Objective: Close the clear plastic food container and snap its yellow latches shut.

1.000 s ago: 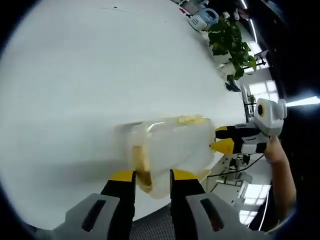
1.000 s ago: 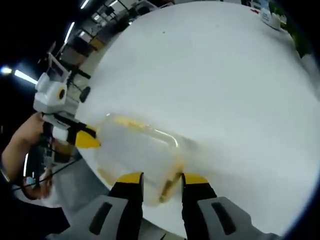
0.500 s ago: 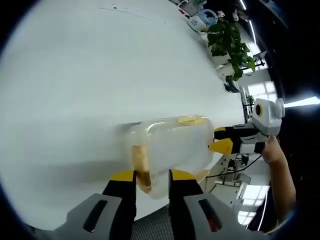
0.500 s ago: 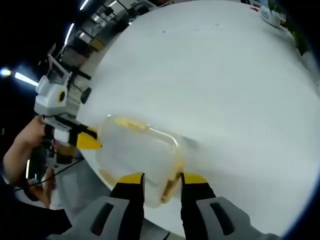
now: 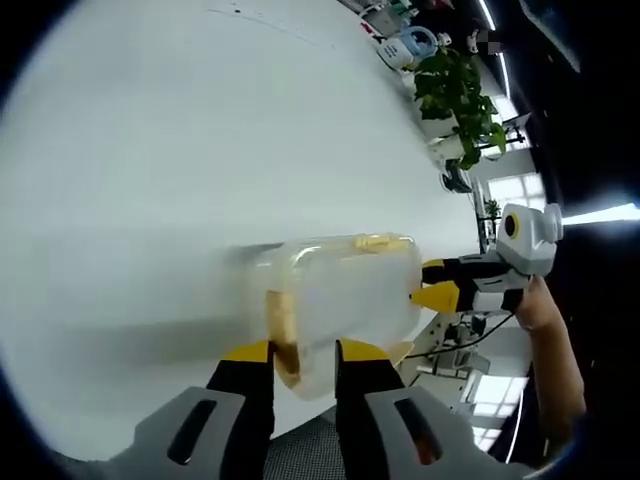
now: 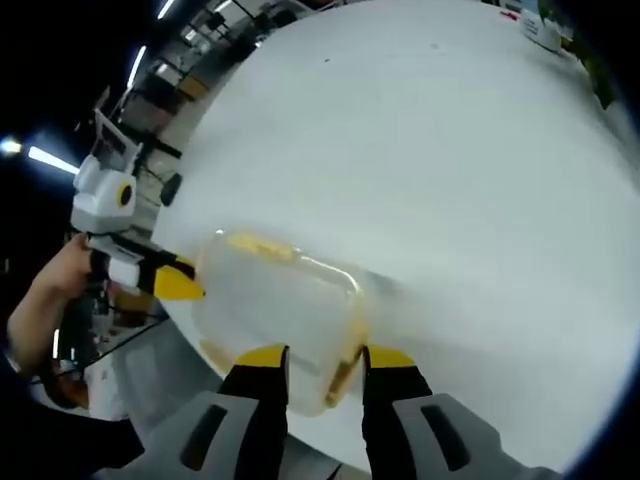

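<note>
The clear plastic container (image 5: 345,290) lies with its lid on at the white table's near edge. A yellow latch (image 5: 380,241) runs along its far side. My left gripper (image 5: 304,352) is shut on the yellow latch (image 5: 283,330) at one short end. My right gripper (image 5: 432,283) comes in from the right and meets the opposite end. In the right gripper view the same container (image 6: 280,300) sits in front of my right gripper (image 6: 325,358), which is shut on the end latch (image 6: 345,365). There my left gripper (image 6: 180,283) touches the far end.
The white table (image 5: 200,130) stretches wide and bare beyond the container. A potted plant (image 5: 455,80) and a light blue watering can (image 5: 410,45) stand at its far corner. A person's hand (image 5: 545,320) holds the right gripper, and another hand (image 6: 50,290) holds the left one. Floor lies past the near edge.
Both views have shifted only slightly. The container and both grippers keep their places at its two ends.
</note>
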A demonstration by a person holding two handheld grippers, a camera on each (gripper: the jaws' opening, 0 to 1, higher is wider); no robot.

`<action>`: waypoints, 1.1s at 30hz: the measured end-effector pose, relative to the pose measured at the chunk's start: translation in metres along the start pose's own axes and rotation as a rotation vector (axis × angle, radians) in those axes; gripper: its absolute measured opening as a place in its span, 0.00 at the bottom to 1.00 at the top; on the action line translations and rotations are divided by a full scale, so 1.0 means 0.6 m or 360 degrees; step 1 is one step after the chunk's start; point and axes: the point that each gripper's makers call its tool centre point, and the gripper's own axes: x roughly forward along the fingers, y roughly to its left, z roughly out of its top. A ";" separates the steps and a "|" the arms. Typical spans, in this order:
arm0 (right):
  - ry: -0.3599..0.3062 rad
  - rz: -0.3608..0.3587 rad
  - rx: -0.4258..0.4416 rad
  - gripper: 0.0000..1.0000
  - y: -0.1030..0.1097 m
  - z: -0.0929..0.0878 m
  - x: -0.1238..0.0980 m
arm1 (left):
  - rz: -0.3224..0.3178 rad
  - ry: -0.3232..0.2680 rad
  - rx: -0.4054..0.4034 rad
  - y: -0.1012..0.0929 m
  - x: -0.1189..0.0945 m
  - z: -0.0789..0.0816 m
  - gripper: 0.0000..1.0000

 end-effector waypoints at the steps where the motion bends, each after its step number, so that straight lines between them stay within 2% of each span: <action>1: -0.0001 0.0001 0.0005 0.26 0.000 0.001 0.000 | 0.0005 0.0001 0.0006 -0.001 -0.001 -0.001 0.21; 3: -0.0002 0.0003 0.0021 0.26 0.000 0.001 0.000 | 0.0015 0.0006 0.0006 0.000 0.002 0.001 0.21; 5: 0.0000 0.0002 0.0026 0.26 -0.001 0.001 0.000 | 0.0024 0.0007 0.0015 -0.011 -0.001 -0.011 0.22; 9: -0.0007 0.0003 0.0039 0.27 0.000 0.000 0.000 | 0.0018 0.0005 0.0020 -0.001 0.003 -0.002 0.22; 15: -0.0010 0.0009 0.0032 0.28 0.001 0.001 -0.002 | 0.0015 0.0006 0.0022 -0.004 0.006 -0.001 0.25; 17: -0.0021 0.0022 0.0027 0.28 -0.001 0.001 -0.002 | 0.0022 0.0017 0.0116 -0.004 0.008 -0.001 0.26; 18: -0.0034 0.0027 -0.0001 0.28 -0.001 0.002 -0.002 | 0.0030 0.0026 0.0202 -0.005 0.009 -0.001 0.27; 26: -0.0030 0.0024 -0.0071 0.25 -0.003 0.006 -0.009 | 0.0076 0.0014 0.0322 -0.012 0.011 0.009 0.32; 30: -0.0057 0.0014 -0.0105 0.22 -0.003 0.019 -0.023 | 0.0082 -0.0007 0.0347 -0.012 0.005 0.022 0.32; 33: -0.0070 0.0014 -0.0141 0.22 -0.004 0.031 -0.026 | 0.0134 -0.0043 0.0469 -0.010 -0.003 0.036 0.32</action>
